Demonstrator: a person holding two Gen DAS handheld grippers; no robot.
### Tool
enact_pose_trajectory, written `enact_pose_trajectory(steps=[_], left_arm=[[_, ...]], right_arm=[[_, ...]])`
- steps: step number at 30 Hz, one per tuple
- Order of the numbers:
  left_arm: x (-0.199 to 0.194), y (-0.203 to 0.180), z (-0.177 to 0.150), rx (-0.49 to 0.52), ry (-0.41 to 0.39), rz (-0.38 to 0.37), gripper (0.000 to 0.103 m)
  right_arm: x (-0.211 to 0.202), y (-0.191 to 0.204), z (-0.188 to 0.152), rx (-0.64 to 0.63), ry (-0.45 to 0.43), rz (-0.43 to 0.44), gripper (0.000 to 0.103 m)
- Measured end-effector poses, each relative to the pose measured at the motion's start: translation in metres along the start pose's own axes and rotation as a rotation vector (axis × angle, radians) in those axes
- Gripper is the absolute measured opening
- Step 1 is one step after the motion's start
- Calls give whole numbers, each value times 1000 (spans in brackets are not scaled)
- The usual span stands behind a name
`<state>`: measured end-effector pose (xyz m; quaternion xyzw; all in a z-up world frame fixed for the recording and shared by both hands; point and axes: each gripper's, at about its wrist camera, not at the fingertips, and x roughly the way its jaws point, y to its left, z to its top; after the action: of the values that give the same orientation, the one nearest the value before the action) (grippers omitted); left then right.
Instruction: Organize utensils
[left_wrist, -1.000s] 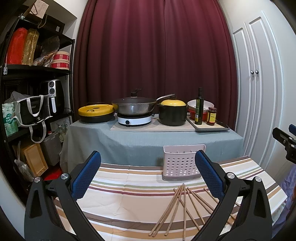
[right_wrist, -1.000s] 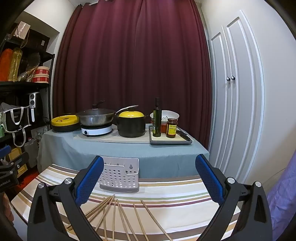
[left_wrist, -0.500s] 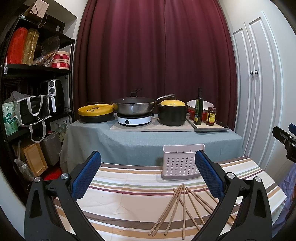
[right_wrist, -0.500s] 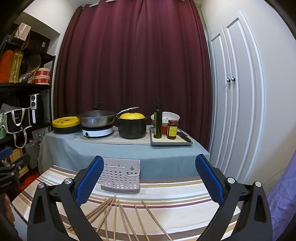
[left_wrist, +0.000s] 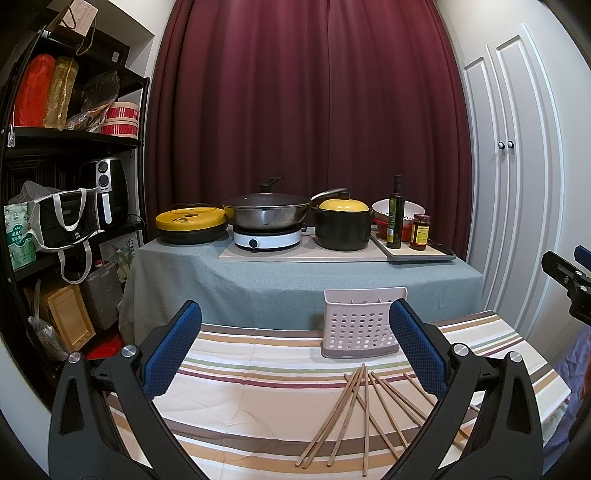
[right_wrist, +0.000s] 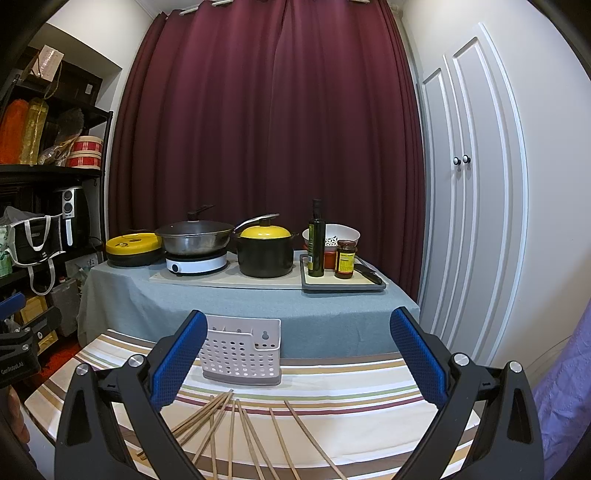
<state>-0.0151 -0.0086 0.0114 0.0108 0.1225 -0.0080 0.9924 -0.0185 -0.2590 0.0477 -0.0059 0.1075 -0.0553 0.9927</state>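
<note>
Several wooden chopsticks (left_wrist: 364, 408) lie fanned out on the striped tablecloth (left_wrist: 258, 373), just in front of a white perforated utensil holder (left_wrist: 360, 323). In the right wrist view the same chopsticks (right_wrist: 236, 432) and holder (right_wrist: 242, 350) appear left of centre. My left gripper (left_wrist: 295, 349) hovers open above the cloth, left of the chopsticks, with nothing between its blue pads. My right gripper (right_wrist: 295, 356) is also open and empty, held above the chopsticks' right side. Each gripper shows at the edge of the other's view.
Behind the striped table stands a grey-clothed table (left_wrist: 295, 273) with a yellow pan, a wok on a white hob (left_wrist: 267, 238), a black pot with yellow lid (left_wrist: 343, 227), an oil bottle and a jar. A black shelf (left_wrist: 55, 184) fills the left; white cupboard doors (left_wrist: 517, 166) the right.
Both views have drifted slightly: the right gripper has risen a little and the holder sits lower in its view. Both grippers stay open; the chopsticks have not moved.
</note>
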Motion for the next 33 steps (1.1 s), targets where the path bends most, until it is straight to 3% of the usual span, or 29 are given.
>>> enact_pose_trajectory(steps=[33], left_arm=[[10, -16, -2, 8, 19, -7, 99]], right_arm=[[2, 6, -3, -5, -2, 1, 97]])
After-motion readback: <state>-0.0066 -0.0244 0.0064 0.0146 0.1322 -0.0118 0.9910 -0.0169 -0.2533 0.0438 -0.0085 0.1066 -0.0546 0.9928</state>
